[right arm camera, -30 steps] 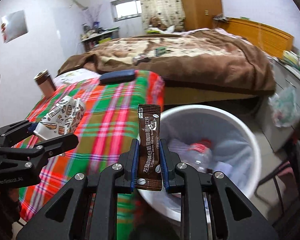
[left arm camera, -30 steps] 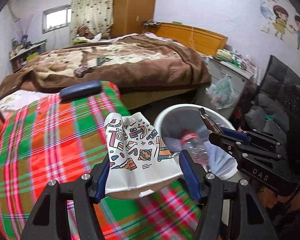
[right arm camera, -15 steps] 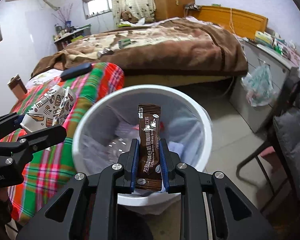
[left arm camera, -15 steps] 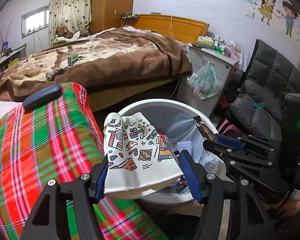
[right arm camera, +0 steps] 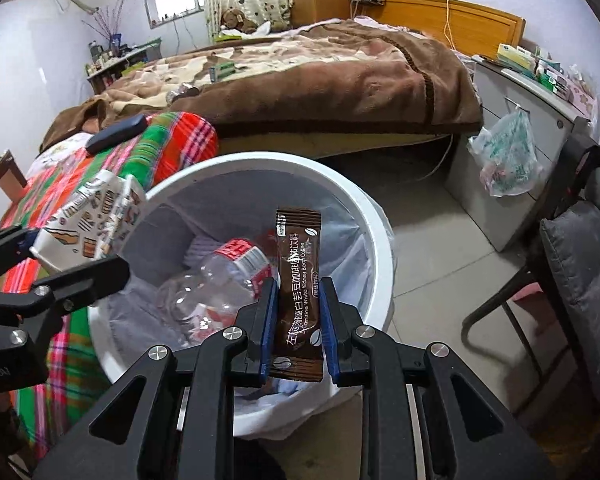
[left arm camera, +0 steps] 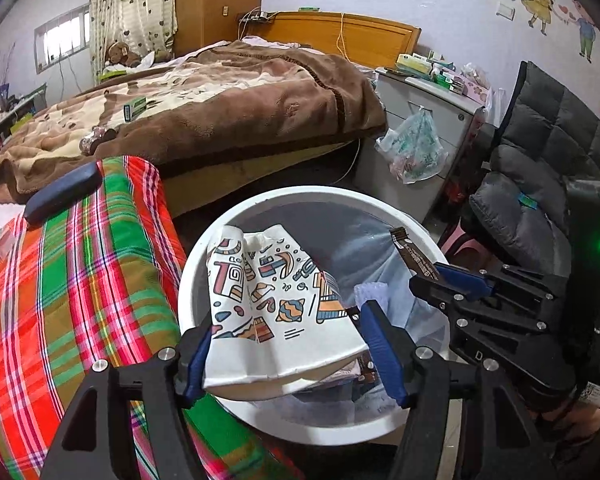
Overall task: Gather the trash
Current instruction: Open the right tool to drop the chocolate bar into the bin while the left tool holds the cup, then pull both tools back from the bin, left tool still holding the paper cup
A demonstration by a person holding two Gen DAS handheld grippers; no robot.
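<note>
My left gripper (left arm camera: 288,344) is shut on a crushed white paper cup (left arm camera: 268,304) with coloured doodles and holds it over the white trash bin (left arm camera: 236,220). My right gripper (right arm camera: 299,320) is shut on a brown coffee sachet (right arm camera: 298,280) and holds it upright above the same bin (right arm camera: 380,240). The bin has a clear liner, an empty plastic bottle (right arm camera: 212,280) and other scraps inside. The cup (right arm camera: 88,220) and left gripper also show at the left of the right wrist view; the sachet (left arm camera: 414,254) shows at the right of the left wrist view.
A plaid-covered table (left arm camera: 60,280) with a dark blue case (left arm camera: 62,192) stands left of the bin. A bed with a brown blanket (left arm camera: 220,108) lies behind. A grey cabinet with a hanging plastic bag (left arm camera: 412,148) and a dark chair (left arm camera: 540,180) stand on the right.
Both grippers moved right, off the plaid table, until the cup and the sachet hang over the bin's opening. Both stayed shut on their loads.
</note>
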